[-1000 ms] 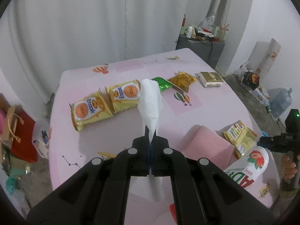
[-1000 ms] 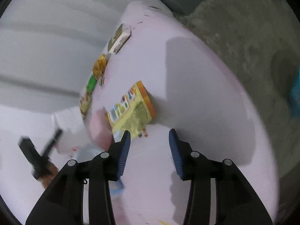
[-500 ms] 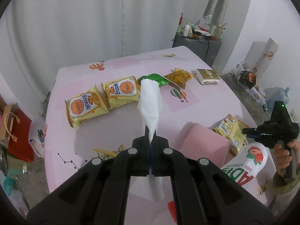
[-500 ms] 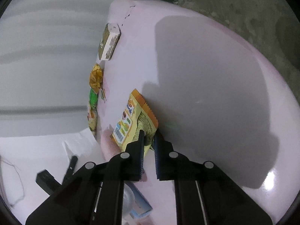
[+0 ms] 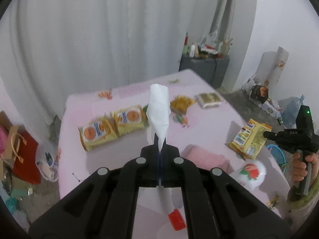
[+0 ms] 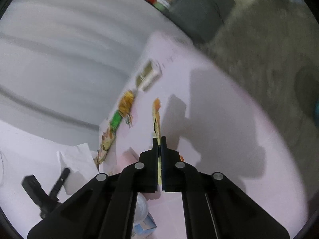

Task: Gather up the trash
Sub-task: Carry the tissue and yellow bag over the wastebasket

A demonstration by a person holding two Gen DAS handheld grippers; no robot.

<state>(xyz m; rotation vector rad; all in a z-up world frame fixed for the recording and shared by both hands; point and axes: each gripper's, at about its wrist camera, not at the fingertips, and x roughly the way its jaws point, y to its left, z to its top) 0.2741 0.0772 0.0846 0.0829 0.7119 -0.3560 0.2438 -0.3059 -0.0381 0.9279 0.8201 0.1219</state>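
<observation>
My left gripper (image 5: pixel 159 146) is shut on a crumpled white tissue (image 5: pixel 159 109) that sticks up above the pink table (image 5: pixel 209 117). The right gripper (image 6: pixel 159 139) is shut on a yellow snack wrapper (image 6: pixel 156 115), seen edge-on and lifted off the table. In the left wrist view that wrapper (image 5: pixel 249 137) hangs from the right gripper (image 5: pixel 266 134), held by a hand at the right edge. In the right wrist view the tissue (image 6: pixel 75 159) shows at lower left.
On the table lie two yellow snack packets (image 5: pixel 97 131) (image 5: pixel 129 117), an orange wrapper (image 5: pixel 182 102), a small box (image 5: pixel 209 99), a pink roll (image 5: pixel 205 155) and a white bottle (image 5: pixel 251 172). A red bag (image 5: pixel 24 157) and a blue basket (image 5: pixel 276 151) sit on the floor.
The right gripper's jaws closed on the yellow wrapper and lifted it off the table. The left gripper rose and drew back with the tissue still in it.
</observation>
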